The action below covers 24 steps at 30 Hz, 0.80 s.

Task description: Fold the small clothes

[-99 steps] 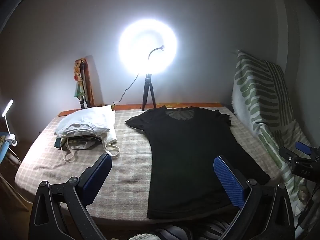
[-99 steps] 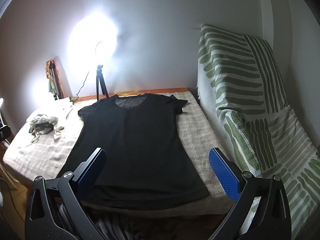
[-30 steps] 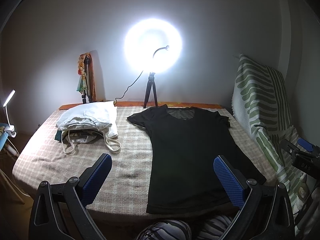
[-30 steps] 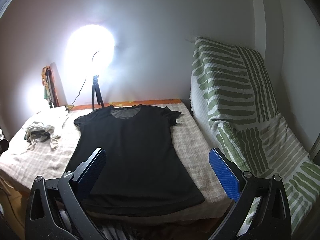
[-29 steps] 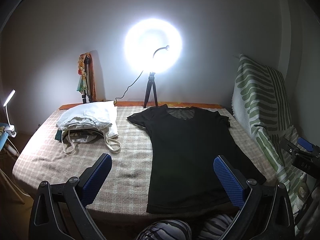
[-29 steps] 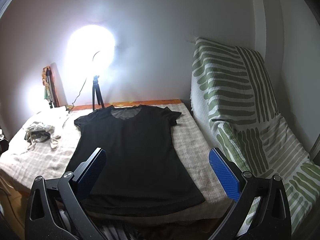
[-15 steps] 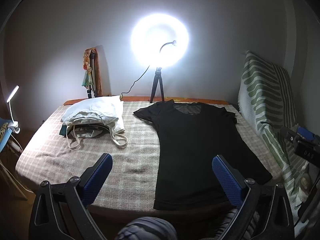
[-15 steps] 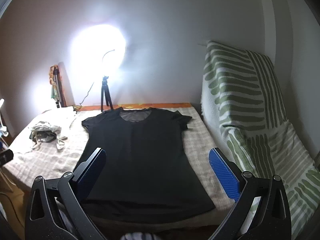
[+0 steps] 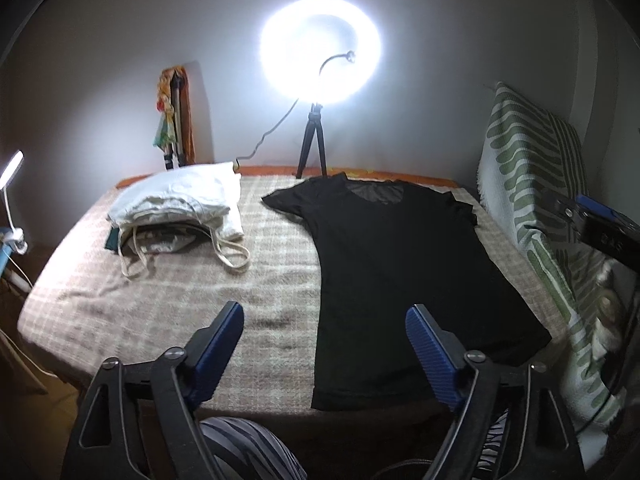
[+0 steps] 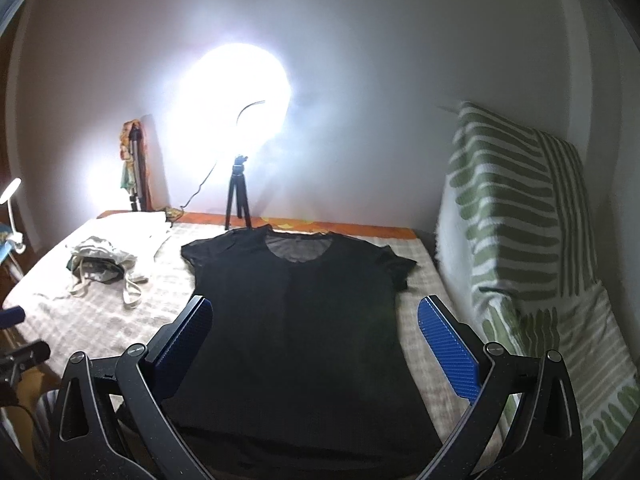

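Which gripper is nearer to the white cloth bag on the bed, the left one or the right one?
Left. The left gripper hovers over the checked blanket just in front of the white cloth bag. The right gripper hangs over the black T-shirt, farther away.

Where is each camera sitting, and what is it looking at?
Left wrist view: sits on the left tool near the bed's foot, facing the checked blanket, the white bag and the ring light; its own blue fingers and striped knees show.
Right wrist view: sits on the right tool, facing straight over the black T-shirt; its own fingers show.
Both share the T-shirt, bag, ring light and green-striped cover.
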Each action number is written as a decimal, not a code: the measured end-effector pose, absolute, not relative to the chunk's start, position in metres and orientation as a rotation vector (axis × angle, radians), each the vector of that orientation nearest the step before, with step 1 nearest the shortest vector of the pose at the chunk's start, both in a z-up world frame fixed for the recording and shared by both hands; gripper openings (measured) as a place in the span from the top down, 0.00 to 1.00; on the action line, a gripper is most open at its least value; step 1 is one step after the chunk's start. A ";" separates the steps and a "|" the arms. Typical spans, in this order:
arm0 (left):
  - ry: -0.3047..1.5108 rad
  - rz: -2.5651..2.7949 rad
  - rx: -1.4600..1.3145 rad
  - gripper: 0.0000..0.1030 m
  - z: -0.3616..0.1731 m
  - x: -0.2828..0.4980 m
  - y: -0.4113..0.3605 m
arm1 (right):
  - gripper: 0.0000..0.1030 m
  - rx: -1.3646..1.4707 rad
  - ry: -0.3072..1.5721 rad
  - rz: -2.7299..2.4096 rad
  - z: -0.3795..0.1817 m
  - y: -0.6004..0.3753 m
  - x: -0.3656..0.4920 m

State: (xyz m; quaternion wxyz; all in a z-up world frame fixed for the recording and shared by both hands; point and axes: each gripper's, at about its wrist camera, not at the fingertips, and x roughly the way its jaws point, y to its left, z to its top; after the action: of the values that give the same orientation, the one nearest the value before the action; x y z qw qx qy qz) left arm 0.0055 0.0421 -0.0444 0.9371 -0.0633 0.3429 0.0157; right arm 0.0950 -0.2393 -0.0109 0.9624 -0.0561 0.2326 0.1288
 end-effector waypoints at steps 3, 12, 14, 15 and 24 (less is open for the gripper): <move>0.727 0.007 -0.162 0.27 -0.054 0.009 0.050 | 0.01 -0.112 0.477 0.330 -0.015 -0.231 0.110; 0.858 -0.023 -0.294 0.45 -0.110 0.017 0.063 | 0.10 -0.147 0.536 0.496 -0.034 -0.193 0.173; 0.884 -0.021 -0.302 0.48 -0.124 0.019 0.063 | 0.11 -0.157 0.570 0.533 -0.040 -0.182 0.190; 0.896 -0.023 -0.308 0.50 -0.130 0.020 0.063 | 0.17 -0.160 0.589 0.552 -0.043 -0.176 0.199; 0.959 -0.046 -0.345 0.61 -0.170 0.039 0.065 | 0.28 -0.173 0.735 0.688 -0.074 -0.115 0.267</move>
State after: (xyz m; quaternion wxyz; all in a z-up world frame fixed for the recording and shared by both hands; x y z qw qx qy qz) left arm 0.0393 0.0655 -0.1696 0.8728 -0.1650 0.4588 -0.0220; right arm 0.2669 -0.1153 -0.0740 0.8723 -0.0829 0.3518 0.3292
